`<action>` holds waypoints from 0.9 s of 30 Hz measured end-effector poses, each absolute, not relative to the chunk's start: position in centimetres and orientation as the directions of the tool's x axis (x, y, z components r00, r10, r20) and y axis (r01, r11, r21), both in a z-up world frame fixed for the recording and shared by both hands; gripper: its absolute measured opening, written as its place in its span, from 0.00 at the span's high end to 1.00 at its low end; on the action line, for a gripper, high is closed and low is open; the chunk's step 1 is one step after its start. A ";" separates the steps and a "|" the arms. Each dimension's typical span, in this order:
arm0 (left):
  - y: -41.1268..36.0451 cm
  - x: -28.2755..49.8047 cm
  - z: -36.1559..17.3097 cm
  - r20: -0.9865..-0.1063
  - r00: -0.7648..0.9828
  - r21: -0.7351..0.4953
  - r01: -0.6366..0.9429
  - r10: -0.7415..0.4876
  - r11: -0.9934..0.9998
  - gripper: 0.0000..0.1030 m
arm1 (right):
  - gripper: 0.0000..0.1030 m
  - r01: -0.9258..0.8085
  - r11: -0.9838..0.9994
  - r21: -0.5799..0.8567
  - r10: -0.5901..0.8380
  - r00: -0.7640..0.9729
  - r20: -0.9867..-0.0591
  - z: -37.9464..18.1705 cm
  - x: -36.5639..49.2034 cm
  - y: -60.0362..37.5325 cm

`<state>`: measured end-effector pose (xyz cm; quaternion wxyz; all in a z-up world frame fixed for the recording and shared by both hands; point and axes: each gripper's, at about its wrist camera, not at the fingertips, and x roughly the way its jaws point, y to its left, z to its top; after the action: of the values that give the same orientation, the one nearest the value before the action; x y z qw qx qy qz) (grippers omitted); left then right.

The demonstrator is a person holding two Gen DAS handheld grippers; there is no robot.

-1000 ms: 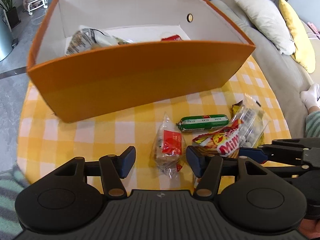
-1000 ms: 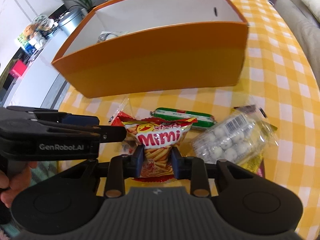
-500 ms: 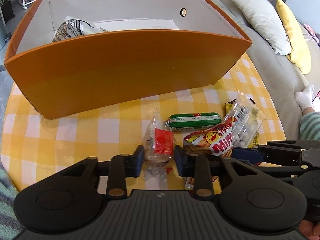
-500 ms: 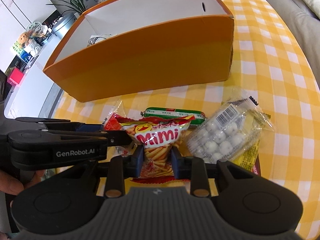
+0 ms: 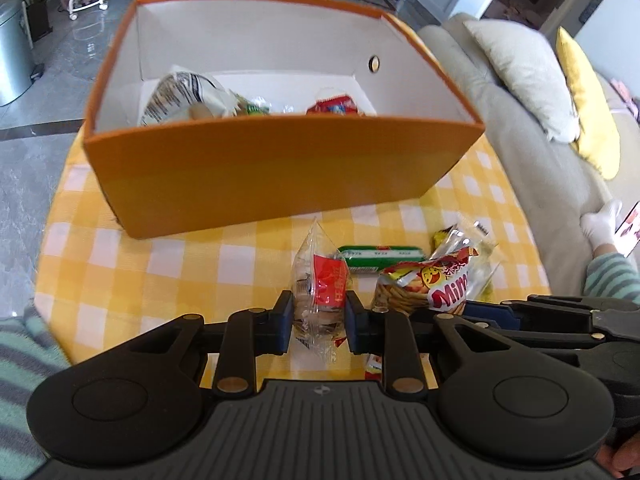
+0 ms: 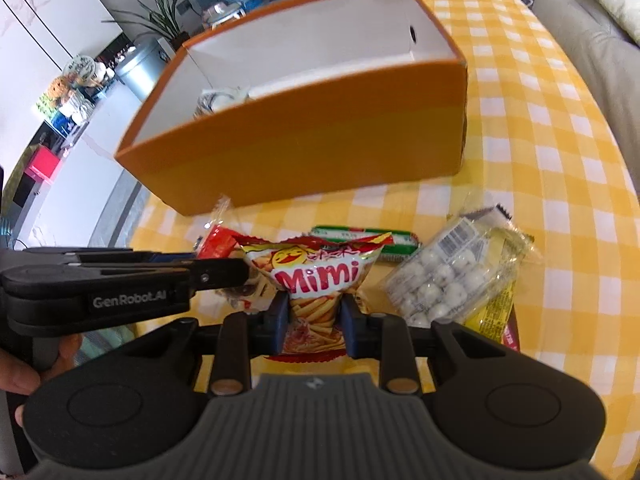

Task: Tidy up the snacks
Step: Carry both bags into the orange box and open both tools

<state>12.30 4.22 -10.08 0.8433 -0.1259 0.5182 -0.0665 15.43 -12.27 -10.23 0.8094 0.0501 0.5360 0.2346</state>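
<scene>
An orange box [image 5: 280,176] with white inside stands on the yellow checked tablecloth [image 5: 160,264]; a white printed bag [image 5: 184,96] and a red packet [image 5: 334,106] lie in it. My left gripper [image 5: 316,312] is closing its jaws, and the pads press a clear packet with a red label [image 5: 320,280], raised off the cloth. My right gripper [image 6: 312,316] is shut on the Mimi snack bag [image 6: 316,272], just right of the left one. A green sausage stick [image 6: 360,234], a pack of white balls [image 6: 444,280] and a yellow packet [image 6: 496,308] lie in front of the box.
A beige sofa [image 5: 540,168] with white and yellow cushions runs along the table's right side, and a person's socked foot [image 5: 600,224] rests on it. A metal bin [image 5: 12,60] and a plant stand on the floor to the far left.
My left jaws closed from wide apart onto the clear packet and rose with it, so more of the box's inside shows. The right gripper kept its hold on the Mimi bag.
</scene>
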 end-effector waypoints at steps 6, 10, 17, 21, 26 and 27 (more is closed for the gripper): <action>4.7 11.8 -7.2 -0.832 0.503 -0.287 -0.027 -0.235 0.958 0.73 | 0.77 -0.317 0.885 0.342 0.447 0.368 -0.815 -7.9 15.2 -12.8; 4.9 11.8 -5.0 -0.805 0.544 -0.291 -0.014 -0.237 0.957 0.73 | 0.77 -0.307 0.887 0.345 0.452 0.422 -0.786 -5.8 15.1 -13.5; 4.9 12.3 -0.8 -0.749 0.623 -0.268 0.024 -0.224 0.963 0.73 | 0.77 -0.299 0.893 0.336 0.448 0.512 -0.733 -2.1 15.3 -14.7; 4.6 13.4 1.2 -0.723 0.655 -0.248 0.054 -0.222 0.967 0.72 | 0.77 -0.317 0.894 0.318 0.446 0.551 -0.705 -0.2 16.1 -15.1; 4.0 15.3 2.9 -0.698 0.681 -0.228 0.081 -0.221 0.970 0.73 | 0.77 -0.347 0.892 0.291 0.449 0.594 -0.668 2.4 17.8 -15.2; 3.9 15.8 3.1 -0.694 0.685 -0.225 0.083 -0.220 0.971 0.73 | 0.77 -0.353 0.891 0.286 0.450 0.601 -0.661 2.9 18.2 -15.1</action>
<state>15.80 3.86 3.08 0.9137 -0.0879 0.3879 -0.0829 18.22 -15.15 2.89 0.8925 0.0629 0.3860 0.2248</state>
